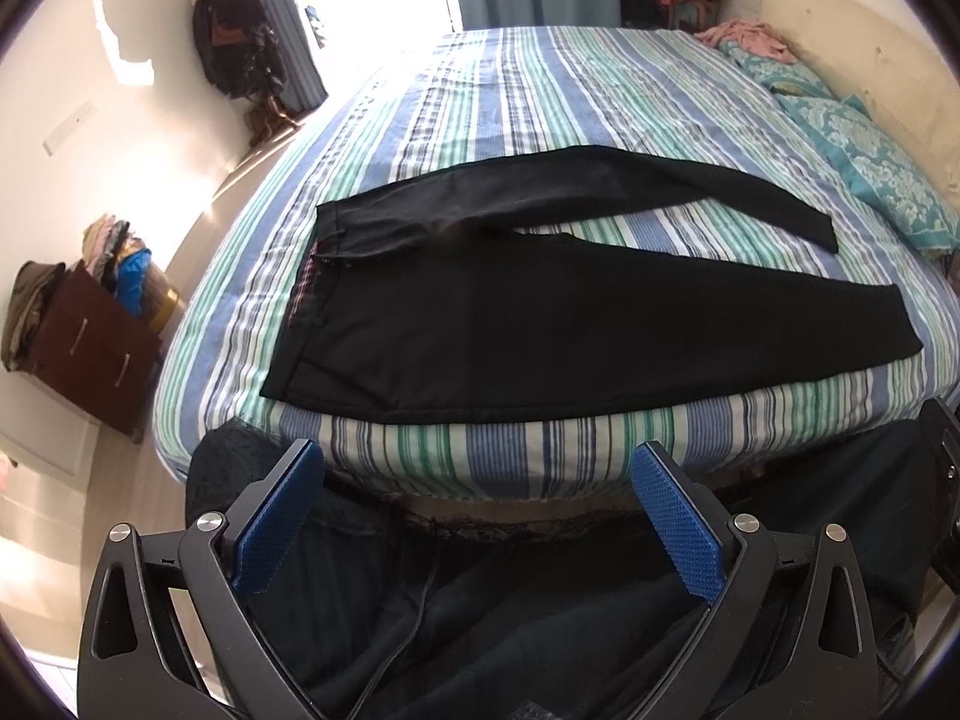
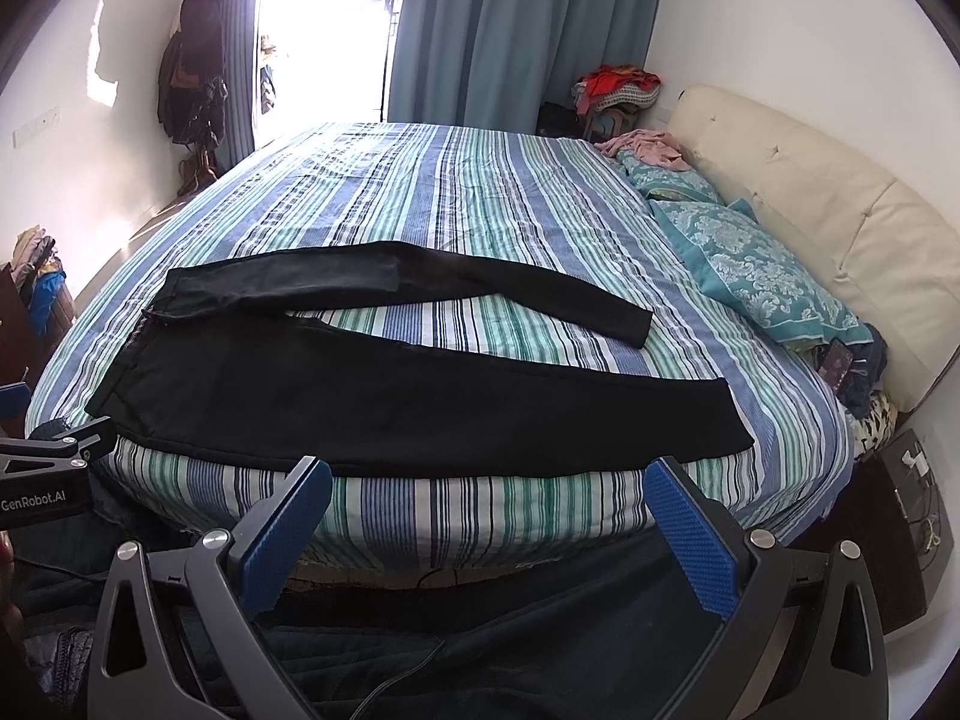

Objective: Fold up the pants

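Note:
Black pants (image 1: 456,312) lie flat on the striped bed (image 1: 540,90), waistband to the left, the two legs spread apart toward the right. They also show in the right wrist view (image 2: 384,402). My left gripper (image 1: 477,480) is open and empty, held off the bed's near edge below the near leg. My right gripper (image 2: 489,501) is open and empty, also off the near edge, in front of the near leg. The left gripper's side shows at the left edge of the right wrist view (image 2: 54,462).
Teal pillows (image 2: 762,276) and a cream headboard (image 2: 840,228) are at the right. A phone (image 2: 837,363) lies by the pillows. A brown dresser (image 1: 90,348) with clothes stands at the left. Blue curtains (image 2: 510,30) hang behind the bed (image 2: 480,192).

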Demonstrator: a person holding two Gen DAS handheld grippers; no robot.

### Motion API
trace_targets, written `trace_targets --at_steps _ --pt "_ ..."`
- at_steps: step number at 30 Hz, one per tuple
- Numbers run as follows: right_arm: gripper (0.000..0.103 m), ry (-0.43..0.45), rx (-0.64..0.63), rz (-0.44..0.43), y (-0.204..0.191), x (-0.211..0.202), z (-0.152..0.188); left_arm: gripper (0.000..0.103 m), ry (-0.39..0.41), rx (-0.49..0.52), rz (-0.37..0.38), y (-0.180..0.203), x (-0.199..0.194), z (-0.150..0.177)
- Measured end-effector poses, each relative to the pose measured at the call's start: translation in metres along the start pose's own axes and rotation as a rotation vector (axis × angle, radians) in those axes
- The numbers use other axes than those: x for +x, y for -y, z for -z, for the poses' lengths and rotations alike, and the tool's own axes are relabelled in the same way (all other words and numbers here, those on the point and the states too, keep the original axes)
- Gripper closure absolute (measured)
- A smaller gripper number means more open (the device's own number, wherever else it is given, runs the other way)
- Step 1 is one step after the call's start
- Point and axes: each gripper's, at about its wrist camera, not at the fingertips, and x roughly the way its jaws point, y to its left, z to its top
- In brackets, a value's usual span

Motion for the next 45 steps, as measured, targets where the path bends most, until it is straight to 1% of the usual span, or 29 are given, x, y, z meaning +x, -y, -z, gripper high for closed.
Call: trace_targets --at_steps 45 --pt "0.0 -0.006 -0.004 -0.012 -0.0033 0.0044 0.0012 0.001 -0.006 0.024 -0.03 0.0034 0.0037 0.0023"
